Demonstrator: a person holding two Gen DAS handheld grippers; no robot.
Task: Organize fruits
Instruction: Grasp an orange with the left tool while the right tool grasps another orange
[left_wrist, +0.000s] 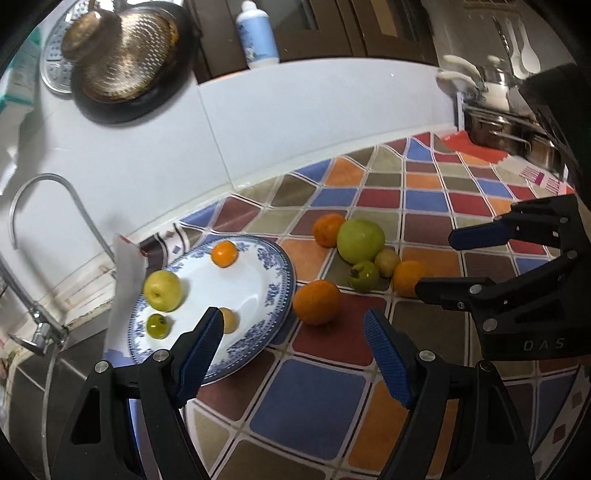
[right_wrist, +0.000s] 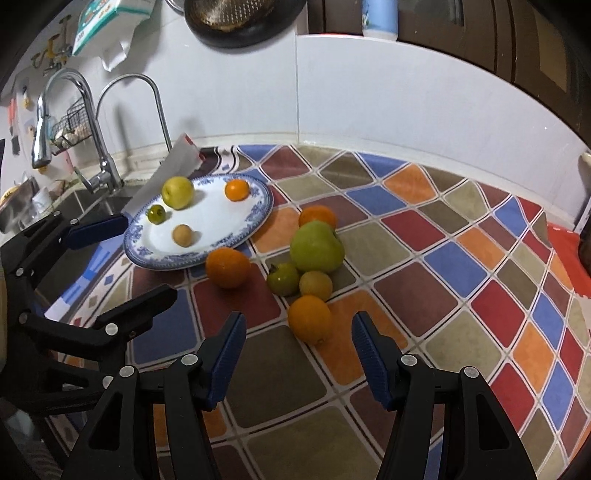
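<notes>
Right wrist view, item one: right gripper (right_wrist: 299, 341), fingers parted about halfway, nothing held. An orange (right_wrist: 309, 318) lies on the surface just ahead of the gap, at the near end of the loose pile, not yet between the pads.

Item two: left gripper (left_wrist: 293, 328), fingers spread wide and empty. A second orange (left_wrist: 317, 301) sits just beyond its fingertips, close beside the rim of the plate (left_wrist: 282, 273).

Item three: plate, blue-patterned, toward the sink-side edge of the surface. It carries a yellow apple (left_wrist: 162, 290), a small orange (left_wrist: 224, 253), a small green fruit (left_wrist: 157, 325) and a small tan fruit (right_wrist: 183, 235).

Item four: loose pile, mid-surface, on the chequered cloth (right_wrist: 461, 266). Contents: large green apple (right_wrist: 316, 247), a further orange behind it (right_wrist: 317, 216), a green persimmon-like fruit (right_wrist: 282, 278) and a small yellowish fruit (right_wrist: 315, 285), all touching or nearly so.

Note on approach: each gripper has its own orange straight ahead; the left is nearer the plate. The oranges are round, with no long axis and no preferred grasp direction. The right-hand orange shows a stem nub facing the fingers. Judged: sorting partly done, six fruits remain off the plate.
</notes>
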